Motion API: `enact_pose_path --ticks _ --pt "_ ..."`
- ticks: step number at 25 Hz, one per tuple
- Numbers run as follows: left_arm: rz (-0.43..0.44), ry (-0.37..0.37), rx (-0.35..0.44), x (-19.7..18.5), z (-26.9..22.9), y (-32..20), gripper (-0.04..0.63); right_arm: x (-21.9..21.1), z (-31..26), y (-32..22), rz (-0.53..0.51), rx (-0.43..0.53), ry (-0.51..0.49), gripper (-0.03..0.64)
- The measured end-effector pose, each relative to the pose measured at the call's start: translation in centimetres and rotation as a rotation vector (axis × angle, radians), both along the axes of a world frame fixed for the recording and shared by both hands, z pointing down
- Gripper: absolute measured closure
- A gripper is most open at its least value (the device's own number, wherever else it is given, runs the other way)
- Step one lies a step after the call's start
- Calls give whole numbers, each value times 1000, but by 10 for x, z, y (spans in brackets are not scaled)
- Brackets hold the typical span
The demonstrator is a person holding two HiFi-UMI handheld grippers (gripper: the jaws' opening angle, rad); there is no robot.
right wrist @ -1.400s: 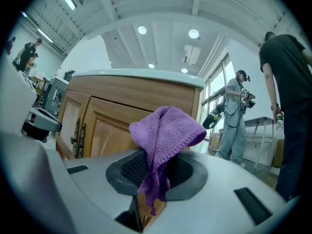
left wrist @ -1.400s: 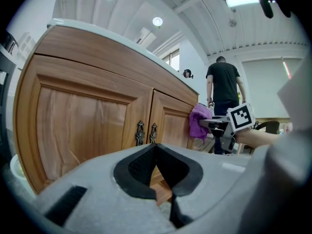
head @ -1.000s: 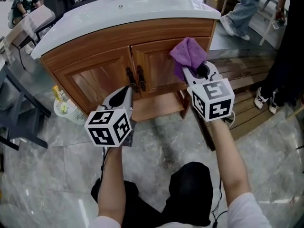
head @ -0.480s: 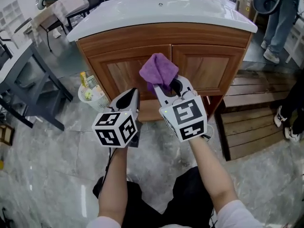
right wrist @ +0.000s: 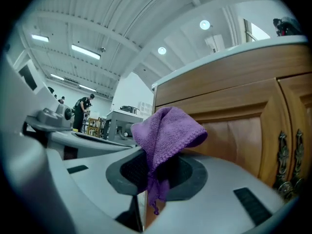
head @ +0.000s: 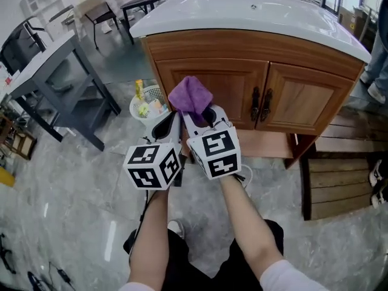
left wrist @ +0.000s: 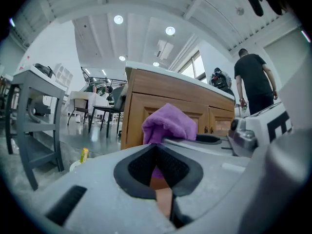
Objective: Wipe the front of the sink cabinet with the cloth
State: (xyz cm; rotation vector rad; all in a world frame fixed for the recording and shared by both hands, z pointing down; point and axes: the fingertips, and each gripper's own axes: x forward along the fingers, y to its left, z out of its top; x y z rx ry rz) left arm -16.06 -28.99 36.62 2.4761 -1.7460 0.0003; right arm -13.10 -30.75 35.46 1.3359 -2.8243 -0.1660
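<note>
Floor of polished grey marble spread across most of the head view. At top centre, standing on it, wooden sink cabinet with curved front and glossy white basin top, two panelled doors closed. Left of the cabinet, grey desk on dark metal legs. To the right, low slatted wooden platform.

Nearer the camera, two bare forearms reaching forward, each ending in a grey gripper topped by a cube with black-and-white square markers. Right gripper clenched on a crumpled purple terry cloth. Left gripper just beside it on the left, jaws closed together with nothing gripped, tips pointing toward the left door below the cloth.

On the floor between desk and cabinet, small white wire basket with yellow and green items inside, near the cabinet's left corner.

Cloth bunched up above the right gripper's jaw tips, a loose corner hanging down between the dark pads. Held in front of the left door's panel, toward the cabinet's left end. Contact with the wood not discernible in any view.

Smallest, pair of dark ornate metal handles side by side at the seam between the doors, well to the right of the cloth.
</note>
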Motion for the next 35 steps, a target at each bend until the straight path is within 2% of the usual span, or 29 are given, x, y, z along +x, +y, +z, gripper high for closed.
enact_pose_path --ticks 5,9,12,15,19,20,24,31,35 --pt "-63 -19 0 -29 0 3 592 -34 3 -11 -42 5 -27 541" --pt "-79 -19 -1 -38 1 8 592 -50 11 -9 -85 14 40 541" --pt "-76 20 -10 -40 1 6 592 -43 16 -10 -69 26 96 540" --pt "-79 6 -23 -35 -1 4 592 -26 11 -13 -43 24 99 540" --pt "-34 -102 -14 -5 3 0 592 8 8 -15 0 33 108 540" --pt "-12 -107 -15 5 4 -1 592 15 8 -15 10 37 116 541" --pt "58 -52 -19 39 3 -6 592 44 4 -17 42 43 121 541" --pt "140 -18 -15 86 0 -9 592 90 -4 -7 98 35 110 541" --pt "186 -26 -11 110 1 -4 592 110 -6 0 126 33 117 540"
